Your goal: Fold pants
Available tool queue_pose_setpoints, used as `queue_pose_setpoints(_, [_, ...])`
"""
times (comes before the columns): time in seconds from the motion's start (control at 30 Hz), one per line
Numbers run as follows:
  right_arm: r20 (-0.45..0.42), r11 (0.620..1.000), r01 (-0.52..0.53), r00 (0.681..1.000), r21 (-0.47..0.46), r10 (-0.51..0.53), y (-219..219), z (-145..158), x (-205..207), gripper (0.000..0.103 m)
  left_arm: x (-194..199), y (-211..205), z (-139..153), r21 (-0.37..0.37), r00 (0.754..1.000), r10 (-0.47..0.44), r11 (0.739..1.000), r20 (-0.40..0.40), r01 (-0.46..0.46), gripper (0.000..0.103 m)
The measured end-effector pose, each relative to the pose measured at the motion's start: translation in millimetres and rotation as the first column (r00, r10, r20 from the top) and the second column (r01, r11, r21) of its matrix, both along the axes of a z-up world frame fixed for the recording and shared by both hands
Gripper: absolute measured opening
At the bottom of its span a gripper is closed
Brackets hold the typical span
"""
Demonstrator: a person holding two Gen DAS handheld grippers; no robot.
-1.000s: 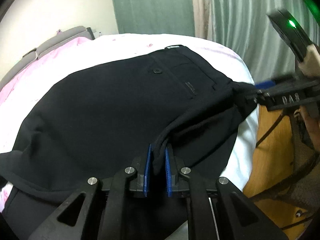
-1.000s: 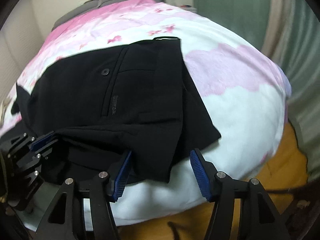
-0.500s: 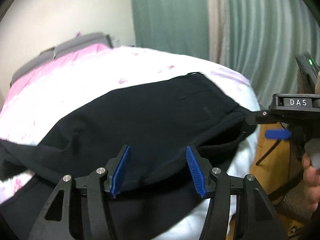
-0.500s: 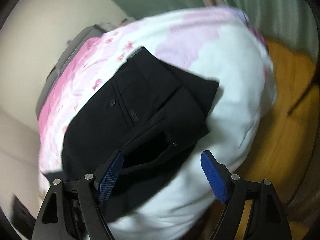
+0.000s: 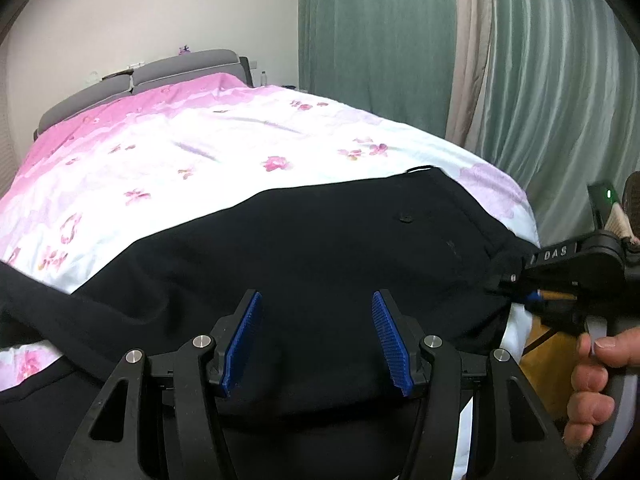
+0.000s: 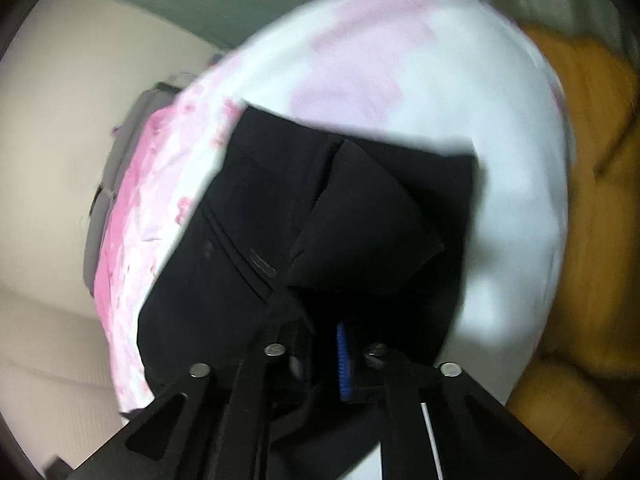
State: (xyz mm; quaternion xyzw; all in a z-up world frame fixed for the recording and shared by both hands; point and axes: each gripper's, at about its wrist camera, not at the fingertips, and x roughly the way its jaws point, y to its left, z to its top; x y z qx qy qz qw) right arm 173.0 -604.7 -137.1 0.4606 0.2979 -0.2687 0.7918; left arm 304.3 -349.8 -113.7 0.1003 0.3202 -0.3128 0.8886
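Note:
Black pants [image 5: 320, 248] lie spread across the bed, waistband to the right, with a back-pocket button [image 5: 405, 218] showing. My left gripper [image 5: 316, 344] hangs just above the pants, open, with nothing between its blue pads [image 5: 244, 340]. At the right edge of the left wrist view, my right gripper [image 5: 528, 292] is shut on the pants' edge near the waist. The blurred, rolled right wrist view shows the right gripper [image 6: 328, 356] with black cloth of the pants [image 6: 280, 220] bunched between its jaws and only one blue pad [image 6: 342, 360] visible.
The bed carries a pink and white flowered duvet [image 5: 200, 152] with a grey headboard [image 5: 160, 76] behind. Green curtains [image 5: 400, 40] hang at the back right. The bed's corner drops to a wooden floor [image 6: 580, 120] on the right. A person's hand [image 5: 596, 380] holds the right gripper's handle.
My left gripper let go of the fold of pants it pinched, opened and lifted back. My right gripper rolled and closed from wide open onto the pants' edge.

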Motion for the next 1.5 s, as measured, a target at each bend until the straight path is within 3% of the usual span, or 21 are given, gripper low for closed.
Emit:
queue_pose_setpoints(0.1, [0.029, 0.99, 0.006, 1.0, -0.142, -0.001, -7, 31, -1, 0.007, 0, -9, 5, -0.019, 1.0, -0.012, 1.0, 0.0, 0.012, 0.057])
queue_pose_setpoints(0.2, [-0.001, 0.981, -0.01, 1.0, -0.194, 0.01, -12, 35, -6, 0.007, -5, -15, 6, -0.026, 1.0, -0.028, 0.999, 0.012, 0.028, 0.061])
queue_pose_setpoints(0.33, [-0.111, 0.99, -0.059, 0.993, -0.127, 0.044, -6, -11, -18, 0.007, -7, -15, -7, -0.015, 1.0, -0.027, 1.0, -0.001, 0.027, 0.061])
queue_pose_setpoints(0.4, [-0.109, 0.997, -0.036, 0.994, -0.071, 0.028, -3, -33, -27, 0.01, -9, -11, -15, -0.003, 1.0, -0.022, 1.0, -0.013, 0.022, 0.061])
queue_pose_setpoints(0.5, [-0.075, 0.999, 0.012, 0.997, -0.035, -0.015, 0, -44, -36, 0.021, -10, -6, -24, 0.023, 1.0, -0.017, 1.0, -0.012, 0.017, 0.061])
queue_pose_setpoints(0.53, [-0.085, 0.999, 0.021, 0.996, -0.038, -0.024, 3, -44, -37, 0.031, -11, -4, -25, 0.03, 1.0, -0.014, 0.999, -0.012, 0.014, 0.061])
queue_pose_setpoints(0.57, [-0.101, 0.999, 0.025, 0.994, -0.044, -0.029, 6, -41, -36, 0.038, -11, 0, -26, 0.035, 1.0, -0.008, 0.999, -0.011, 0.009, 0.061])
queue_pose_setpoints(0.8, [-0.094, 0.977, -0.035, 0.995, -0.21, 0.015, 47, 6, -43, 0.042, -10, 40, -12, 0.007, 0.998, 0.06, 0.998, 0.015, -0.06, 0.063])
queue_pose_setpoints(0.87, [-0.083, 0.958, -0.083, 0.995, -0.273, 0.062, 66, 22, -38, 0.053, -10, 56, -5, -0.002, 0.996, 0.084, 0.996, 0.024, -0.084, 0.063])
queue_pose_setpoints(1.03, [-0.069, 0.881, -0.247, 0.968, -0.403, 0.24, 136, 62, 8, 0.055, -3, 110, 15, -0.03, 0.986, 0.162, 0.987, 0.031, -0.161, 0.064])
queue_pose_setpoints(1.3, [-0.06, 0.721, -0.45, 0.866, -0.528, 0.497, 256, 90, 93, 0.055, 21, 221, 44, -0.048, 0.944, 0.326, 0.945, 0.041, -0.324, 0.067])
queue_pose_setpoints(1.37, [-0.051, 0.658, -0.491, 0.821, -0.571, 0.568, 286, 94, 112, 0.062, 30, 253, 48, -0.051, 0.927, 0.371, 0.928, 0.044, -0.369, 0.067])
queue_pose_setpoints(1.5, [-0.171, 0.448, -0.601, 0.703, -0.662, 0.691, 355, 97, 170, 0.064, 51, 322, 54, -0.06, 0.883, 0.466, 0.884, 0.057, -0.463, 0.068])
